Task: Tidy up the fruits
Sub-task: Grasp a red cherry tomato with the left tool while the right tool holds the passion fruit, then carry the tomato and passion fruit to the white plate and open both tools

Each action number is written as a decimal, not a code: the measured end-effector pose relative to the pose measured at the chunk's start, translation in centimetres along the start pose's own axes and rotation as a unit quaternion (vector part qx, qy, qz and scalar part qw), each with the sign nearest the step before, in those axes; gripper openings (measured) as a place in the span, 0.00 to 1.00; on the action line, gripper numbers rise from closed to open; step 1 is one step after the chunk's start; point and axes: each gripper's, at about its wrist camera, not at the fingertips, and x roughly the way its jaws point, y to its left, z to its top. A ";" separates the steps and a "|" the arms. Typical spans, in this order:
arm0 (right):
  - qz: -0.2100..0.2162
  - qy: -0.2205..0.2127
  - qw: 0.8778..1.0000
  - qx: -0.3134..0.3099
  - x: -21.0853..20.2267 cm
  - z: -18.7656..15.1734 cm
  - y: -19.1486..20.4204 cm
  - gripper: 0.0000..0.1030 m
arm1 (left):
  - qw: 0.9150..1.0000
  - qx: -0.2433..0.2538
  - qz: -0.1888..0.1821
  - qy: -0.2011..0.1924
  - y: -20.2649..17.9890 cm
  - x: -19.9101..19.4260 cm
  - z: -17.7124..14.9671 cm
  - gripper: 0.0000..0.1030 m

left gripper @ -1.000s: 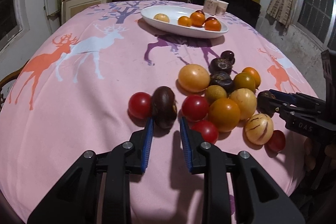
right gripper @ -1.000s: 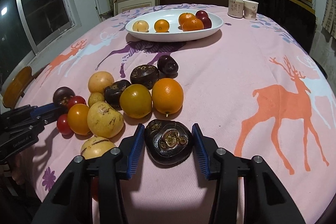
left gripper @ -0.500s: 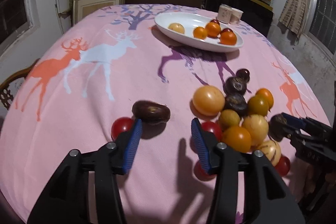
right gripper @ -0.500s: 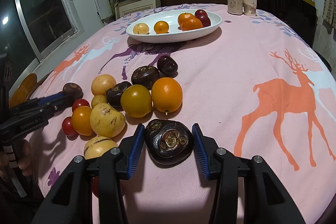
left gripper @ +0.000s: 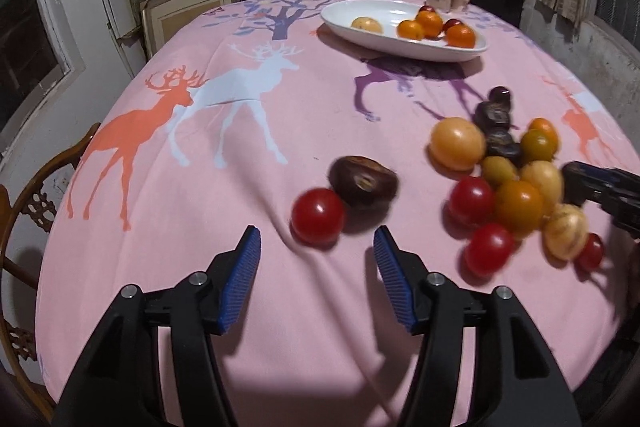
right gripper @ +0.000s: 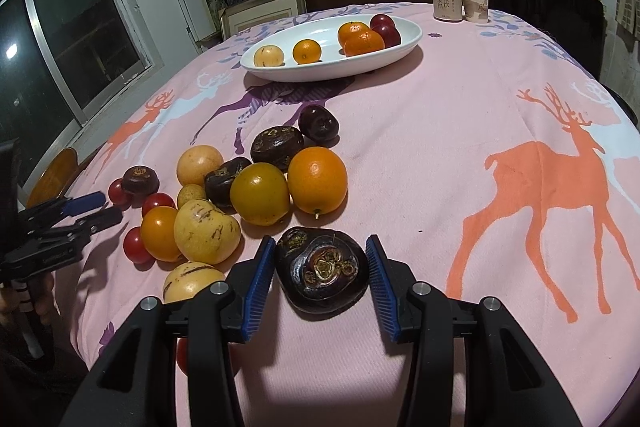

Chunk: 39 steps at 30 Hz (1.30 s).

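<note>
My left claw (left gripper: pixel 317 281) hangs wide open and empty, a red tomato (left gripper: pixel 317 215) at its 12 o'clock and a dark brown fruit (left gripper: pixel 363 180) touching that at 1; I judge they sit apart to be sorted. Bare pink counter (left gripper: pixel 200 227) spreads toward 9. My right claw (right gripper: pixel 321 271) brackets a dark wrinkled fruit (right gripper: pixel 322 275), jaws just beside it, not squeezing. The heap (right gripper: pixel 256 193) crowds 10; the white dish (right gripper: pixel 404 45) lies at 12, with open cloth toward 2.
</note>
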 end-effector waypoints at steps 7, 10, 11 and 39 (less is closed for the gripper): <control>0.014 0.001 1.000 0.013 0.1 0.1 -0.5 0.45 | 1.000 -0.001 -0.021 -0.001 0.6 0.7 0.5 0.28; 0.014 0.000 1.000 0.014 0.1 0.2 -0.6 0.45 | 0.999 -0.011 -0.031 -0.010 0.8 0.2 0.1 0.27; 0.016 0.000 1.000 0.015 0.1 0.2 -0.6 0.45 | 0.999 -0.016 -0.035 -0.012 0.9 0.0 0.0 0.27; 0.019 -0.025 0.999 0.013 -2.5 -0.3 -1.1 0.45 | 0.995 0.004 -0.081 -0.050 -2.0 -4.5 -0.2 0.27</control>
